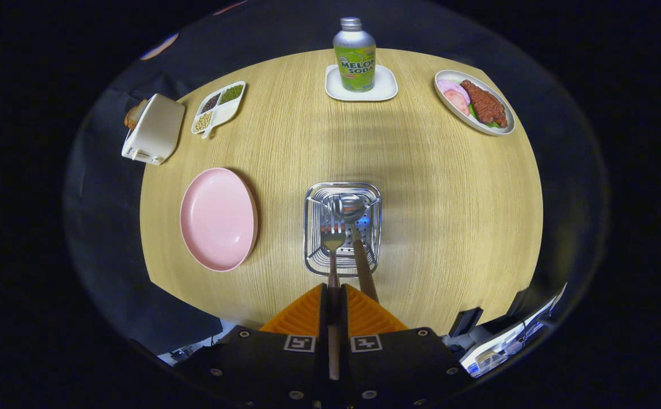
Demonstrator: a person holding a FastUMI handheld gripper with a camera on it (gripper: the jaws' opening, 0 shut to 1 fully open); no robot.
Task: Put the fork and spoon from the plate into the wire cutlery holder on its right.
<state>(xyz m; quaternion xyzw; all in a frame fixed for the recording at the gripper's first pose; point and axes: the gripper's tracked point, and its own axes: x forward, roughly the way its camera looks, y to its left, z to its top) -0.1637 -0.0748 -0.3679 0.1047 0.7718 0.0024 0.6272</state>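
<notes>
Jaws (333,295) pinching the fork (333,238) by its handle, tines pointing ahead over the wire holder (313,227) just beyond them. The spoon (353,209) already stands in the holder (its handle leaning back beside the fork's). The pink plate (218,218) sits bare on the counter (449,199), left of the holder.

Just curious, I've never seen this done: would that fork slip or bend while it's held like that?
The fork looks like polished metal, so probably stiff but somewhat slippery. The jaws are shut on its thin handle, so it might swivel. Over the wire cutlery holder, it should drop in.
</notes>
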